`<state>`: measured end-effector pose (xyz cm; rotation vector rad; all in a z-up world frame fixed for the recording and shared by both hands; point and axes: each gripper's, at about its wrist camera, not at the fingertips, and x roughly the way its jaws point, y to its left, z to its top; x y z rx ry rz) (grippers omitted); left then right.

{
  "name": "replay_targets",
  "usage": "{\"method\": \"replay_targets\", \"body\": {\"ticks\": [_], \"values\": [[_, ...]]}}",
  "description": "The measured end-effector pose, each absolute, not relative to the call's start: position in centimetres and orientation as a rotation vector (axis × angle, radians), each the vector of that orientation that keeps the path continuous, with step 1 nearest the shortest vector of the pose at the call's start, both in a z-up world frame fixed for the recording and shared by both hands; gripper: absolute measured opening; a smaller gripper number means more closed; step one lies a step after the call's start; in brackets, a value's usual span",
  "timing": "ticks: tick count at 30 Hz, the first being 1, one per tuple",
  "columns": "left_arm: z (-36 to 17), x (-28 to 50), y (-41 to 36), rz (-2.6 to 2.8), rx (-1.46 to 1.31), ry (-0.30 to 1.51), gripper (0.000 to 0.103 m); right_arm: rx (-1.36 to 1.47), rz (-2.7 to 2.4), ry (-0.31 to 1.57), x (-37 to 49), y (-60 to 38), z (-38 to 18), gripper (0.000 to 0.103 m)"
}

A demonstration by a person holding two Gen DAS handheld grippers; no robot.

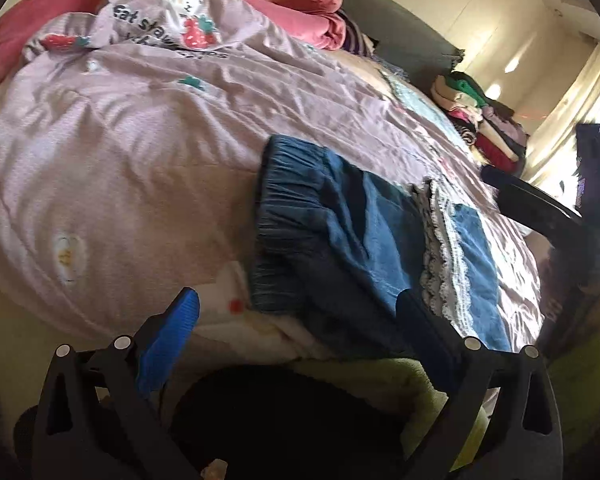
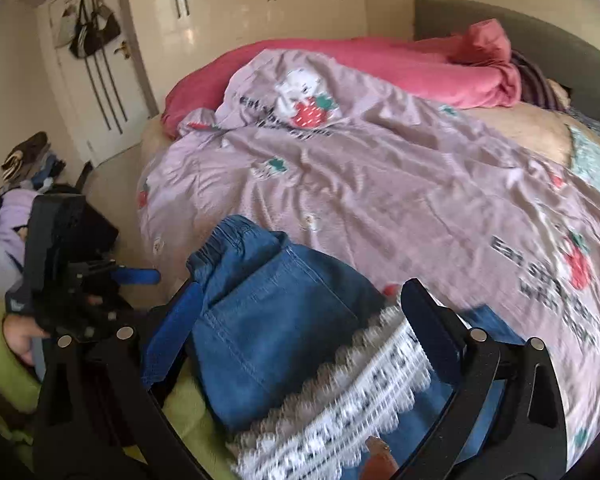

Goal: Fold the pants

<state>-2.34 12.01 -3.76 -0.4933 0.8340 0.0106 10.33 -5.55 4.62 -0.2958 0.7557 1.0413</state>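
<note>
Blue denim pants (image 1: pixel 340 232) with an elastic waistband and white lace trim lie folded on the lilac strawberry-print bedspread (image 1: pixel 140 140) near the bed's front edge. My left gripper (image 1: pixel 300 316) is open, its jaws wide apart just short of the pants' near edge, holding nothing. In the right wrist view the pants (image 2: pixel 276 328) fill the foreground and the lace (image 2: pixel 360 392) runs between the jaws. My right gripper (image 2: pixel 300 312) is open over the pants, its fingers straddling the cloth. The left gripper (image 2: pixel 136 276) shows at the left.
A pink blanket (image 2: pixel 400 64) and pillows lie at the head of the bed. A pile of folded clothes (image 1: pixel 484 128) sits at the bed's far right. A green cloth (image 2: pixel 4 360) hangs at the front edge. A door with hanging bags (image 2: pixel 88 32) and clothes on the floor (image 2: pixel 24 168) are left.
</note>
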Motion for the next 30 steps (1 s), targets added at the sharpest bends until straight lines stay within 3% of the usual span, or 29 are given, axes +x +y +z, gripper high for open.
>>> {"method": "replay_targets", "body": {"ticks": [2,3,4,5,9,19,20,22,23,25,27,30], "values": [[-4.4,-2.0,11.6,-0.01,-0.513,0.838,0.097,-0.329,1.049,0.775,11.1,-4.2,4.1,0.094],[-4.6,-1.8,11.3,-0.018,-0.519,0.841,0.093,-0.341,1.055,0.797,11.6,-3.4,3.7,0.094],[-5.1,-1.5,11.1,-0.025,-0.527,0.853,0.08,-0.342,1.063,0.809,11.9,-3.0,3.5,0.094],[-5.4,-1.4,11.0,-0.031,-0.534,0.859,0.075,-0.34,1.077,0.821,12.2,-2.5,3.3,0.094],[-6.6,-1.0,11.3,-0.032,-0.556,0.871,0.066,-0.377,1.139,0.871,12.7,0.3,2.4,0.094],[-7.3,-1.1,11.5,-0.054,-0.575,0.865,0.064,-0.526,1.242,0.934,11.8,7.4,-0.7,0.093],[-7.4,-1.1,11.6,-0.056,-0.577,0.863,0.064,-0.527,1.249,0.948,11.9,7.7,-1.0,0.091],[-7.4,-1.2,11.6,-0.059,-0.581,0.862,0.065,-0.522,1.285,0.996,12.1,8.2,-2.0,0.053],[-7.4,-1.2,11.6,-0.06,-0.584,0.862,0.065,-0.516,1.29,1.001,12.1,8.2,-2.3,0.051],[-7.3,-1.5,11.7,-0.068,-0.595,0.856,0.066,-0.474,1.298,0.993,12.4,7.4,-1.7,0.035],[-6.8,-1.8,11.7,-0.095,-0.617,0.833,0.069,-0.402,1.32,0.963,12.8,5.8,-0.2,0.029],[-5.4,-2.1,11.2,-0.155,-0.617,0.783,0.074,-0.282,1.358,0.908,12.9,2.0,2.0,0.029]]}}
